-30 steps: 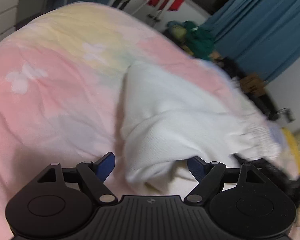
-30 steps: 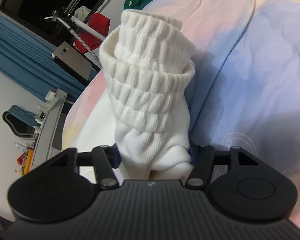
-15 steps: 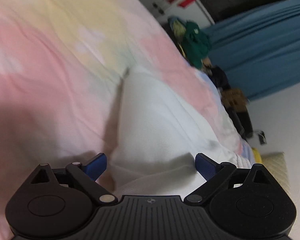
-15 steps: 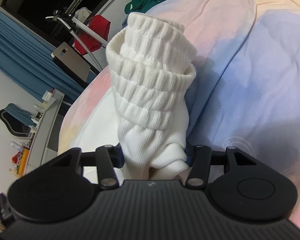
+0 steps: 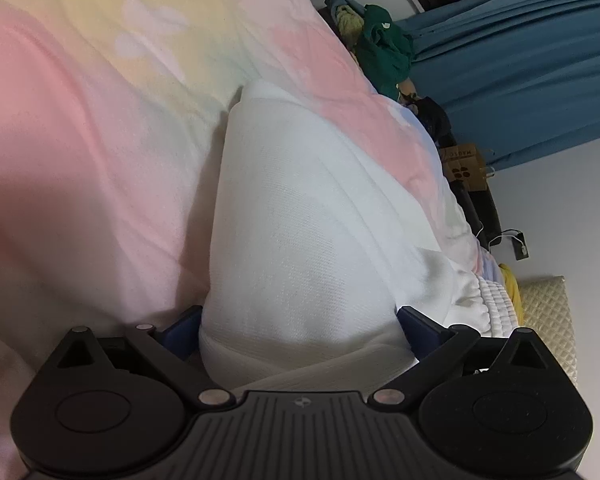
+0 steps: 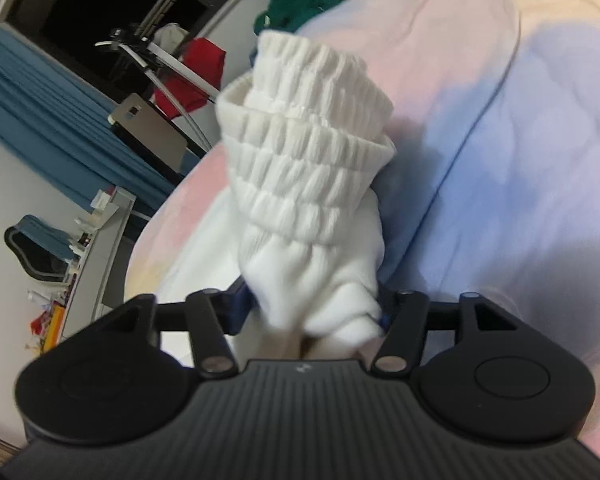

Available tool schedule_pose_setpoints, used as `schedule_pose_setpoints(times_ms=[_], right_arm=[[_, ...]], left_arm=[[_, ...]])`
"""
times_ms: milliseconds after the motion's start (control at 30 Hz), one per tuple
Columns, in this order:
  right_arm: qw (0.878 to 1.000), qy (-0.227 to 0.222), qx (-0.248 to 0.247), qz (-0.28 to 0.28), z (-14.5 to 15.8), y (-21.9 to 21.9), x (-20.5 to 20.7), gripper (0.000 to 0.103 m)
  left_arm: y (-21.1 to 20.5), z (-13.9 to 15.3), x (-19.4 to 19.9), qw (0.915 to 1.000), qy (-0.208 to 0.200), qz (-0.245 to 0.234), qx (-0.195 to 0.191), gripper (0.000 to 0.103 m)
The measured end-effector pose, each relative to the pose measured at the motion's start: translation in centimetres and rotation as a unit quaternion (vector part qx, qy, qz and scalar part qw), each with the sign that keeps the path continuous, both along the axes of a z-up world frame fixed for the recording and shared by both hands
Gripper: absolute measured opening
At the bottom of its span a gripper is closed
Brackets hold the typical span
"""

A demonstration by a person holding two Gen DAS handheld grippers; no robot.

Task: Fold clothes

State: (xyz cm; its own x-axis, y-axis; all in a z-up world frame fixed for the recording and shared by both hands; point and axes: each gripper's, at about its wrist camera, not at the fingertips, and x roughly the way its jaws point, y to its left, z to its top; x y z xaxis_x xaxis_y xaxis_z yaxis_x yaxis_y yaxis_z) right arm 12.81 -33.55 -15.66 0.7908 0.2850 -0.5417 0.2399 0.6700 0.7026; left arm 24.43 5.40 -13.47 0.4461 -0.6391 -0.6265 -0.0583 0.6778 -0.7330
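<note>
A: Where's the white garment?

B: On the bed, lying on the pastel bedspread. Left wrist view: the smooth knit body runs away from the camera, tapering to a far end on the pink and yellow patch. Its gathered elastic end is lifted off the bed in the right wrist view.

A: left gripper?

B: Jaws wide and opening. The near fold of the garment sits between the blue pads and fills the gap. It reaches both pads, but I can't tell if they press it.

A: right gripper?

B: Mid width, jaws opening. A bunched wad of the white fabric is between the fingers, touching both, and the ribbed cuff stands up above them. Picture is a bit blurred there.

A: Surroundings?

B: Under the lifted cuff the bedspread is blue-lilac. Past the bed edge: green clothing pile, blue curtains, a brown paper bag. Right view also shows a drying rack with something red on it, and a cluttered desk at the left edge.
</note>
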Motion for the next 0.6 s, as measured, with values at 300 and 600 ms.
schedule_pose_setpoints(times_ms=[300,600], right_arm=[[0.999,-0.014,-0.049,0.006,0.6,1.5,-0.7,0.048],[0.993,-0.069,-0.091,0.002,4.0,2.4,-2.5,0.035]], left_arm=[[-0.6,0.9,-1.1,0.9993,-0.021,0.012,0.027,0.085],[-1.6,5.0,-4.4,0.9937,-0.078,0.01,0.08,0.057]])
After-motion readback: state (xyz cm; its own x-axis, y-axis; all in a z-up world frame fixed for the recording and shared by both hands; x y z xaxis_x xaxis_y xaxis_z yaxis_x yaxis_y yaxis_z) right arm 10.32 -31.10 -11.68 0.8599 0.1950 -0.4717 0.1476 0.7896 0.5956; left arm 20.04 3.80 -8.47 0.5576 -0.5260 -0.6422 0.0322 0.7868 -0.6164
